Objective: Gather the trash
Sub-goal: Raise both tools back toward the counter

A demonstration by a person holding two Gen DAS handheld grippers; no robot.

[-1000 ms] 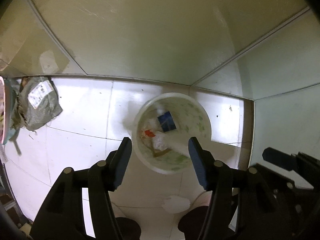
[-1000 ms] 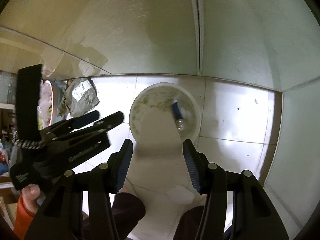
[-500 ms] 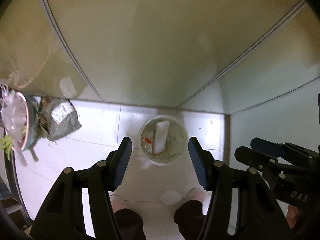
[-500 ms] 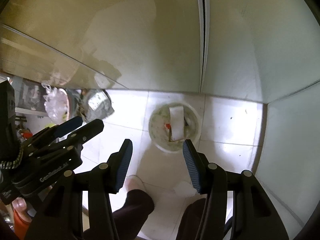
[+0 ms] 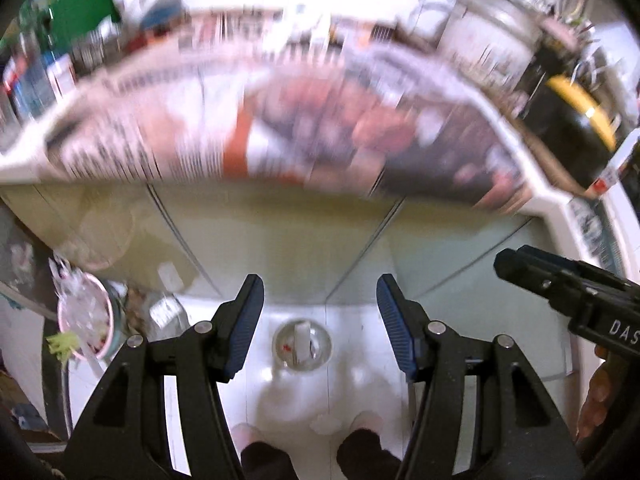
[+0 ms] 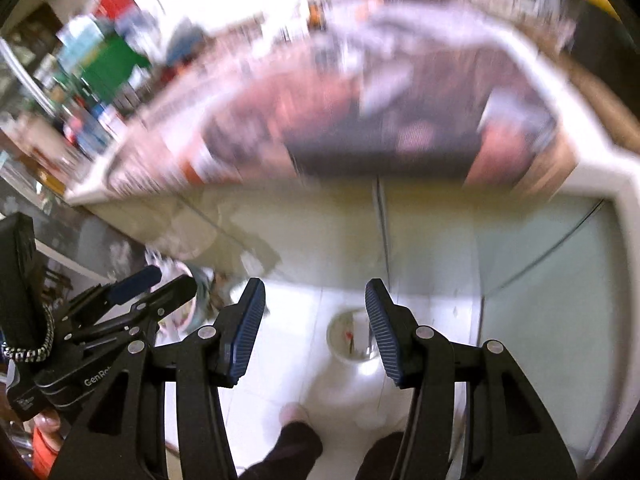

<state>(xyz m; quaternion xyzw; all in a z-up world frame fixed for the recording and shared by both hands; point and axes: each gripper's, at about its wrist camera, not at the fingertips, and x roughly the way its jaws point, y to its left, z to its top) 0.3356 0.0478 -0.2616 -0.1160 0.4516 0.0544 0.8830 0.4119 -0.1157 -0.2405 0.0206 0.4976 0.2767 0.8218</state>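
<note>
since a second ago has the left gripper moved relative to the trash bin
Yes. The left gripper has risen away from the trash bin: the bin looks far smaller on the floor, and a newspaper-covered countertop has come into view.

I can't read the printed sheet [image 5: 280, 128] draped over the surface's front edge; motion smears its text and pictures. The clutter [image 5: 72, 32] along the surface's back edge is only coloured streaks. The bin [image 5: 302, 345] on the floor is too small to identify its contents, and in the right wrist view a hand-held gripper finger [image 6: 382, 332] hides its right side.
</note>
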